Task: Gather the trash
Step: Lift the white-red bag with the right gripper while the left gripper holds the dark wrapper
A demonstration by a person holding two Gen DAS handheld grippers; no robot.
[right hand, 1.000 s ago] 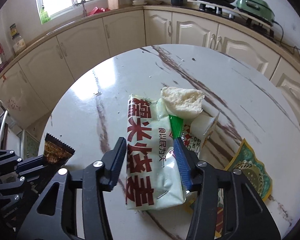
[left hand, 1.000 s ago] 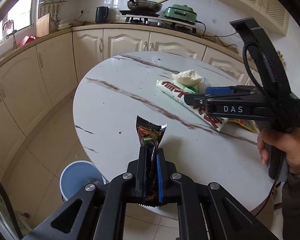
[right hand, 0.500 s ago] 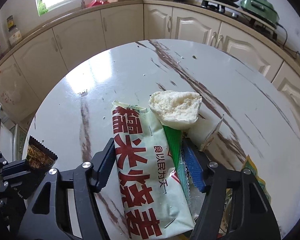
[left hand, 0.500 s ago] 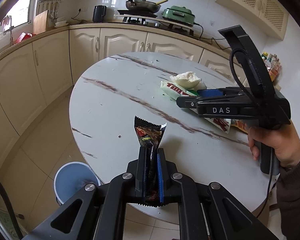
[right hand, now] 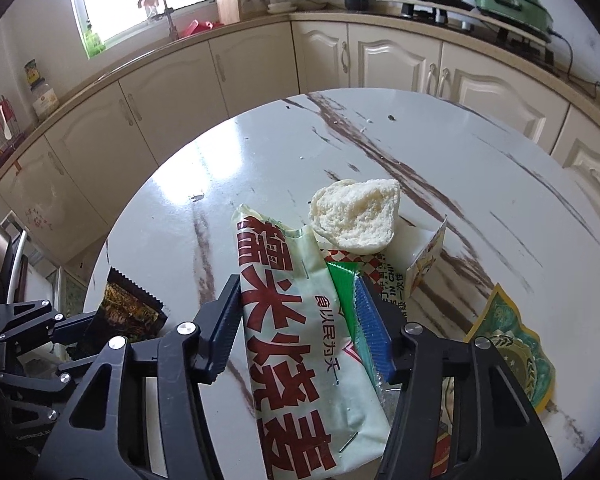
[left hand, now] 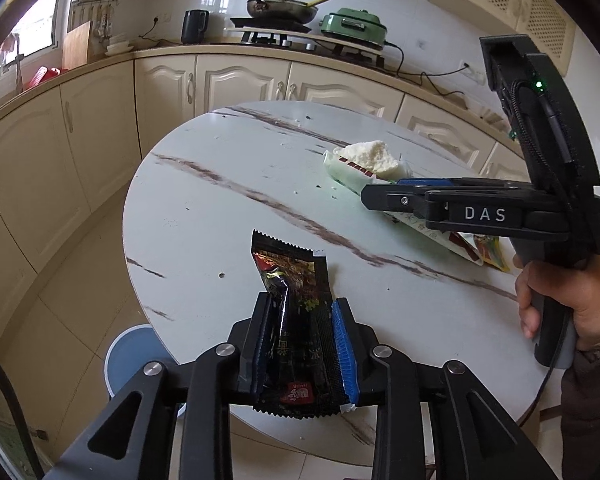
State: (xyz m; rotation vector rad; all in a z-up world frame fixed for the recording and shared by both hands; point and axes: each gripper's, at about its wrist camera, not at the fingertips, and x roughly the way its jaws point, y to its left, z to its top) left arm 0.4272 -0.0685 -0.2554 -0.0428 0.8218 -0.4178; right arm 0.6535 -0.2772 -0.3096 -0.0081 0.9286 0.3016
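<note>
Left gripper (left hand: 304, 320): jaws are opening, and the dark snack wrapper (left hand: 296, 304) is between them. It looks slack now, the pads spread apart from it rather than pinching, so we read it as being let go. The wrapper sits upright, its serrated top edge poking out past the fingertips. Below it, down left past the table (left hand: 220, 184) edge, there's a round blue thing on the floor (left hand: 130, 356); can't tell if it's a bin or a stool.

Right gripper (right hand: 300, 312): jaws are closing around the pale green food bag (right hand: 296, 320), the one with the big red print. The bag runs lengthwise between the fingers, near end towards us, far end towards the table centre. The pads look close to its sides; we can't confirm a firm pinch yet.

Handling, our guess:
- both wrappers are thin film, very light, floppy, slick
- the dark wrapper crumples easily; grip mid-body
- the green bag is longer and will droop at both ends; take it across the width near the middle
- staples show on the near end, minor snag risk

Outward from the right gripper: half a white bun (right hand: 356, 220) rests on the bag's far end and touches it. It's loose and soft, so it'll likely roll off if the bag lifts. A checked paper wrapper (right hand: 384, 268) is tucked just right of the bag, and a green-yellow packet (right hand: 512, 344) lies flat further right near the table edge.
</note>
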